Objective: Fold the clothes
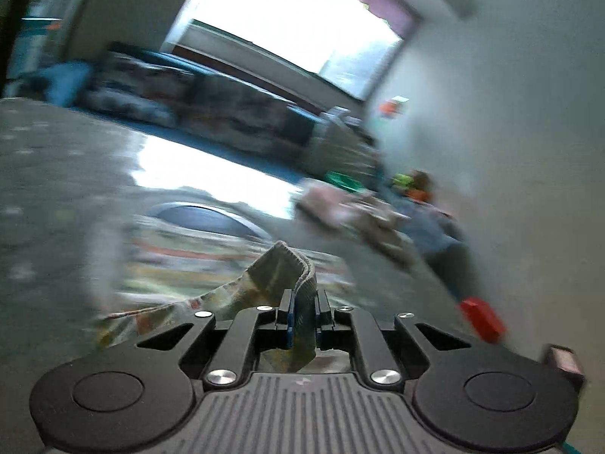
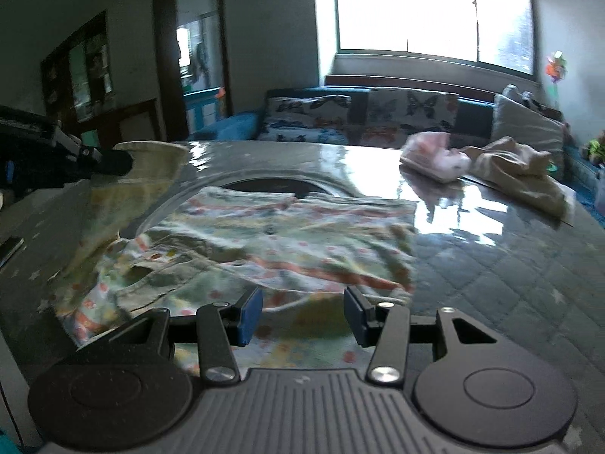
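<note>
- The shirt [image 2: 272,238] is spread on the near table [image 2: 510,265]; its left edge is pinched and lifted by the left gripper [image 1: 303,314].
- The right gripper [image 2: 303,314] is held spread, empty, over the near hem.
- The lifted edge should be carried rightwards, kept taut and laid straight.

Left tool [image 1: 302,312] pinched tight on fabric, raised; right tool [image 2: 302,312] half-spread, empty, angled downward.

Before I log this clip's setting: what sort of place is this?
Probably a home living room: a sofa with butterfly cushions beneath a big window, and clothes spread on a glossy table.
</note>
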The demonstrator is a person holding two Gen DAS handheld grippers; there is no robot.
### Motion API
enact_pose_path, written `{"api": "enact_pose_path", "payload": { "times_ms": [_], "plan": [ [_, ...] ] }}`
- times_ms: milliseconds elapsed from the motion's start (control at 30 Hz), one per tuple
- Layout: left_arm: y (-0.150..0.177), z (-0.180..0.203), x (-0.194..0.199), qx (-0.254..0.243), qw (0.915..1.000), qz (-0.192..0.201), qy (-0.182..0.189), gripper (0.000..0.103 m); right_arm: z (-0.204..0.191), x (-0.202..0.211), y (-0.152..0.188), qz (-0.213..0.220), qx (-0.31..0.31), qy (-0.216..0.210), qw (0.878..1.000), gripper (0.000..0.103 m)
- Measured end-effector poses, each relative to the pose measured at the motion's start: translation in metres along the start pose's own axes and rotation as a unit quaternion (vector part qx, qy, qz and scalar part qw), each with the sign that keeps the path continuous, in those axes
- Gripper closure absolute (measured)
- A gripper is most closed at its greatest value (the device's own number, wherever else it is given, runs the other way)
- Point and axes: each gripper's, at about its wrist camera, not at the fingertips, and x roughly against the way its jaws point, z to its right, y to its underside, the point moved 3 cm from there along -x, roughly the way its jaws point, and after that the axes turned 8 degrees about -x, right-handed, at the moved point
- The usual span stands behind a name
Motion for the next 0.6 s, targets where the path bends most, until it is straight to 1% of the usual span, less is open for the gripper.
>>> {"api": "enact_pose_path", "payload": {
  "times_ms": [100, 167, 233, 300, 367, 467, 533, 600],
  "plan": [
    [0.008, 0.024, -0.020, -0.016, 0.9986, -0.023, 0.046, 0.092, 0.013, 0.005, 0.001, 0.002, -0.019, 0.012, 1.000, 0.055],
    [0.016, 0.037, -0.030, -0.033, 0.9961, -0.044, 0.068, 0.091, 0.021, 0.008, 0.001, 0.002, -0.033, 0.017, 0.999, 0.055],
    [0.026, 0.046, -0.036, -0.047, 0.9933, -0.066, 0.082, 0.089, 0.028, 0.010, 0.001, 0.004, -0.044, 0.025, 0.999, 0.055],
    [0.035, 0.052, -0.039, -0.061, 0.9915, -0.079, 0.083, 0.080, 0.033, 0.011, 0.001, 0.004, -0.052, 0.029, 0.998, 0.055],
    [0.042, 0.053, -0.038, -0.068, 0.9901, -0.087, 0.086, 0.079, 0.036, 0.011, 0.001, 0.001, -0.065, 0.027, 0.998, 0.055],
    [0.048, 0.043, -0.028, -0.076, 0.9898, -0.086, 0.085, 0.064, 0.035, 0.008, 0.001, -0.006, -0.072, 0.019, 0.997, 0.055],
    [0.050, 0.030, -0.019, -0.079, 0.9907, -0.082, 0.074, 0.064, 0.030, 0.003, 0.002, -0.013, -0.066, 0.010, 0.998, 0.055],
    [0.051, 0.012, -0.013, -0.075, 0.9927, -0.082, 0.044, 0.066, 0.024, -0.002, 0.003, -0.020, -0.061, 0.002, 0.998, 0.055]
  ]
}}
